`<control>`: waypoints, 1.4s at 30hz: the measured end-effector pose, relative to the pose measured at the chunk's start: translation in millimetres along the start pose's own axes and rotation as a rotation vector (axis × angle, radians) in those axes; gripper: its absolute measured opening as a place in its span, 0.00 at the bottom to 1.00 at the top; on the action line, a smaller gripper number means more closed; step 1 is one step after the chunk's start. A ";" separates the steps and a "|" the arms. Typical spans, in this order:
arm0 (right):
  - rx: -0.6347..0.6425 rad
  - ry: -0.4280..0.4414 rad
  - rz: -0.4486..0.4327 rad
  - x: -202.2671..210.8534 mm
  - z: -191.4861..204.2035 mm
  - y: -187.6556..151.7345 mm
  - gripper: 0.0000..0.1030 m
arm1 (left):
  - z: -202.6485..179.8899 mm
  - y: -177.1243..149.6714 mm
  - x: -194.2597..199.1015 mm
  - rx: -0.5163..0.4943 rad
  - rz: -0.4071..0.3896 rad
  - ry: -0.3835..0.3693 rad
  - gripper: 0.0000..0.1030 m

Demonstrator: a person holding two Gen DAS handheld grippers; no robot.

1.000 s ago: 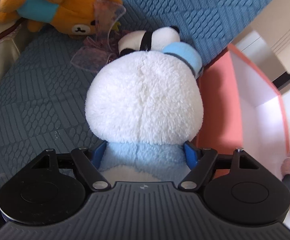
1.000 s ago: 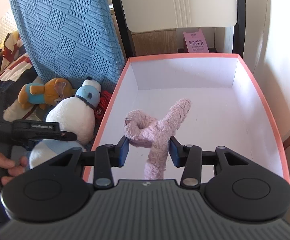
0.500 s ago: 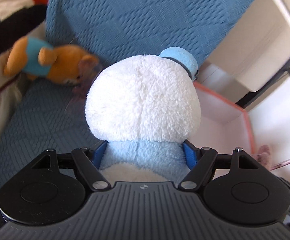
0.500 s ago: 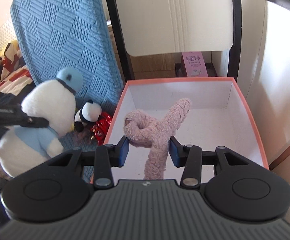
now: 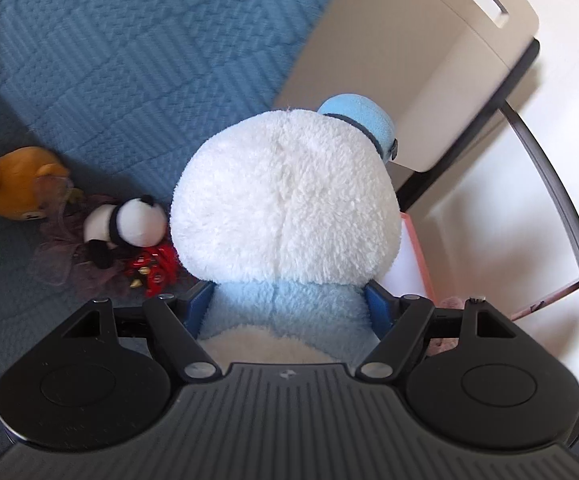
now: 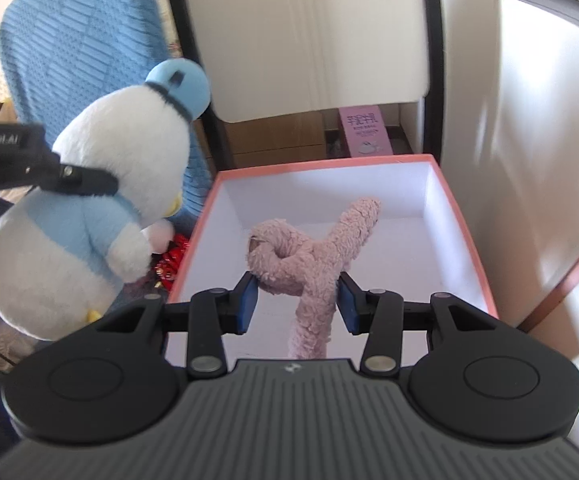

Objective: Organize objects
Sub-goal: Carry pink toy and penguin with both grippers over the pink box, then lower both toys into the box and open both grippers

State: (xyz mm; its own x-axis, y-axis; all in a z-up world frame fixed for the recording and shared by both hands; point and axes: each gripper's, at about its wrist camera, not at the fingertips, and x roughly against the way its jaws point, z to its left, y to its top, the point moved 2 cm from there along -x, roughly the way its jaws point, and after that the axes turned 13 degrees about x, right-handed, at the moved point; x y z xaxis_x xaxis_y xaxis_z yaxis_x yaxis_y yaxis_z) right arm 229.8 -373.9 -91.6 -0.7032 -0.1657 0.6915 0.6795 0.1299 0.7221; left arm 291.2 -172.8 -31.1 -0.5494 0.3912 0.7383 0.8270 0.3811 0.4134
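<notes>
**Both toys up by the box**

Your left tool (image 5: 289,306) squeezes the white and blue plush (image 5: 285,200), lifted just left of the pink box (image 6: 463,216) edge. Your right tool (image 6: 296,298) pinches the pink fuzzy toy (image 6: 313,248) over the box's open white inside, walls well apart.

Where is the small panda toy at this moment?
In the left wrist view, the small panda toy lies at the left on the blue blanket, between the orange bear and the red ornament.

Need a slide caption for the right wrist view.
Right gripper holds pink plush over pink-rimmed box; white plush alongside.
</notes>
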 end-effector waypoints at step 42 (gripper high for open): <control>-0.084 -0.041 -0.047 25.5 -10.9 -3.9 0.76 | -37.9 -33.5 29.3 -0.206 -0.019 -0.057 0.80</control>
State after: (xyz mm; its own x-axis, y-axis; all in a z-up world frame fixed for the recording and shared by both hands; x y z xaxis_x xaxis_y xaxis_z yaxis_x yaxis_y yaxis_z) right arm 211.6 -389.3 -77.0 -0.7413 -0.1296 0.6586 0.6597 0.0399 0.7504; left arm 251.9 -205.9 -3.1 -0.5660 0.4350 0.7003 0.8203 0.2122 0.5312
